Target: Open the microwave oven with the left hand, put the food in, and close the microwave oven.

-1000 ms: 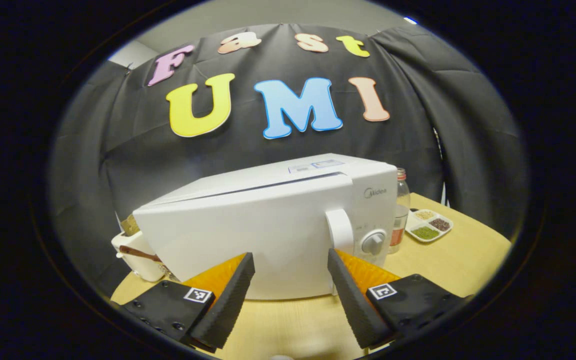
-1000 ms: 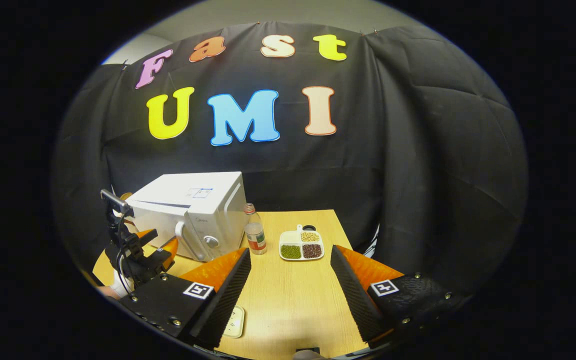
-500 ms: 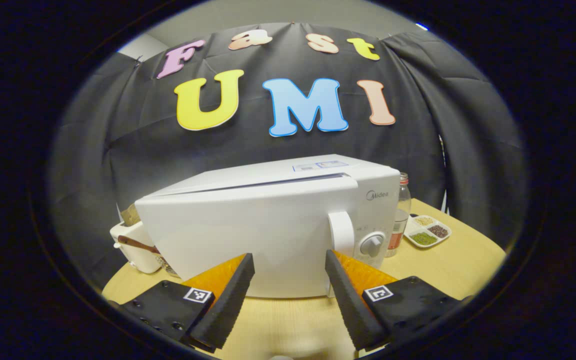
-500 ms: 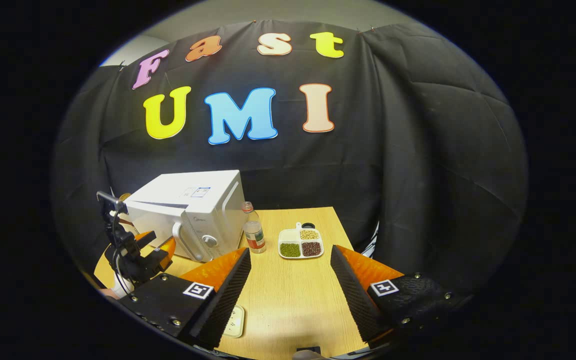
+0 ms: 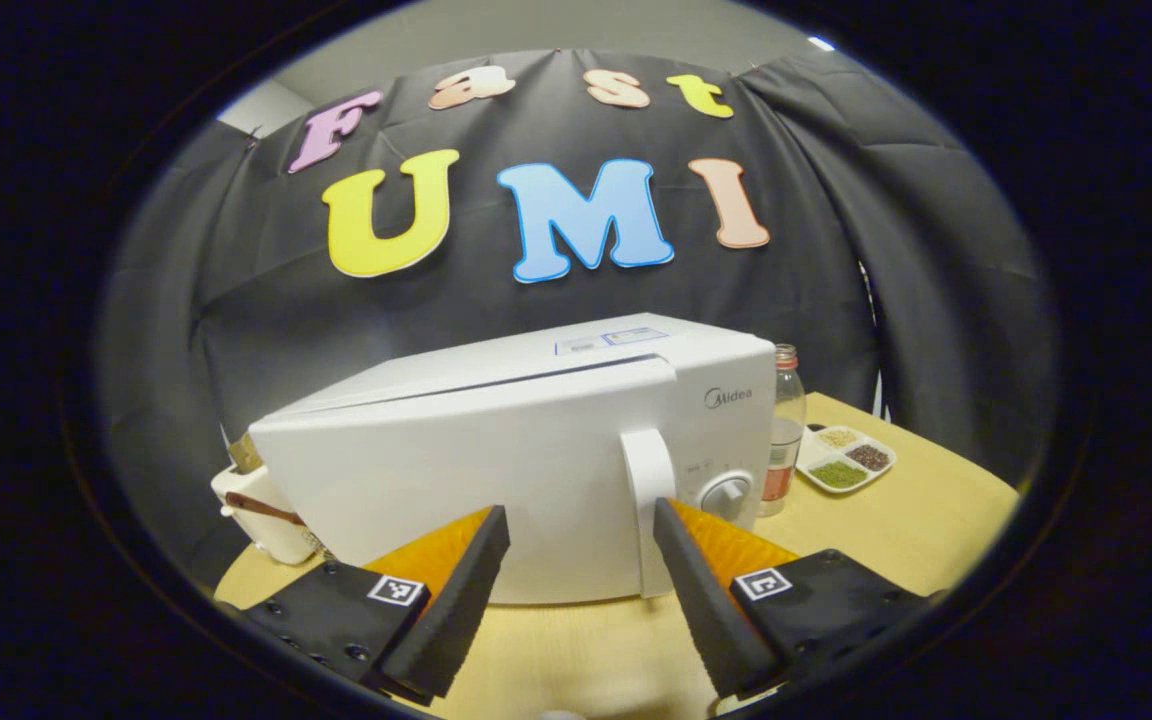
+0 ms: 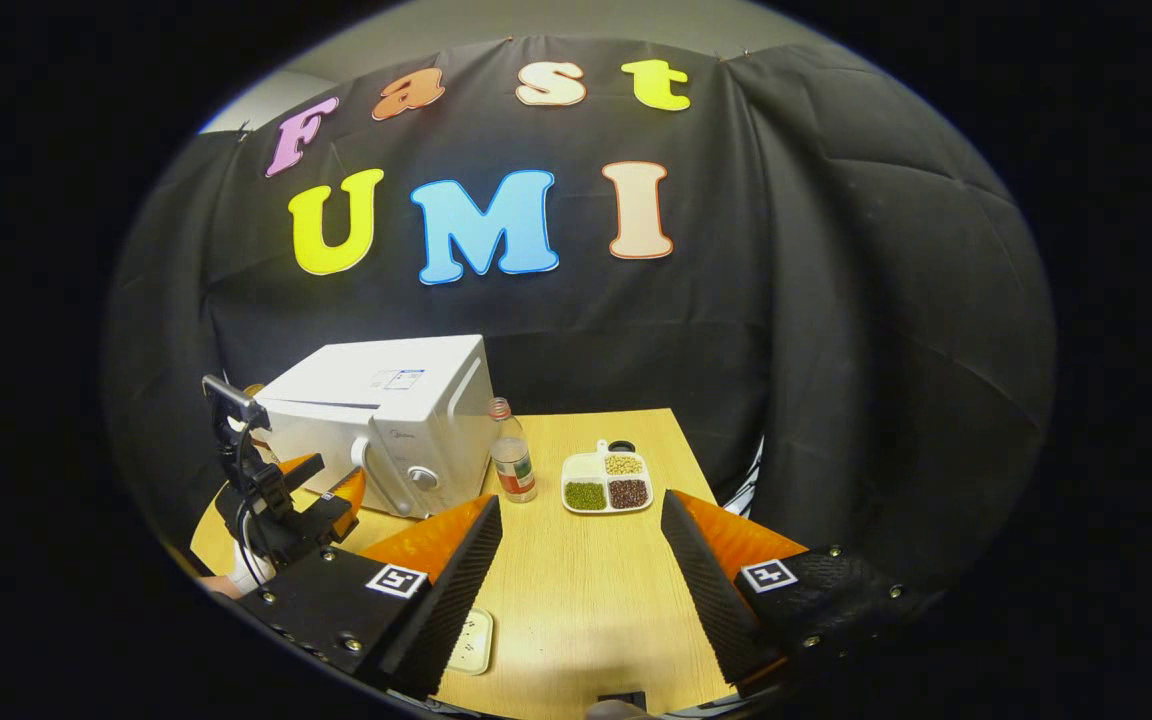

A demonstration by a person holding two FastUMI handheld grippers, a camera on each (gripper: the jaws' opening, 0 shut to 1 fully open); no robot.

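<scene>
The left tongs [image 5: 576, 560] gape wide just in front of the white microwave oven [image 5: 496, 450] on the wooden tabletop [image 5: 896, 520], its door closed and the upright door handle [image 5: 648, 500] near the right finger. Right of the oven stand a bottle [image 5: 784, 420] and a divided dish of beans [image 5: 844, 460].

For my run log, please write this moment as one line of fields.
phase: approach | left gripper: open, near door handle, not gripping | microwave oven: closed | right gripper: open, empty, above table | food tray: on table
</scene>
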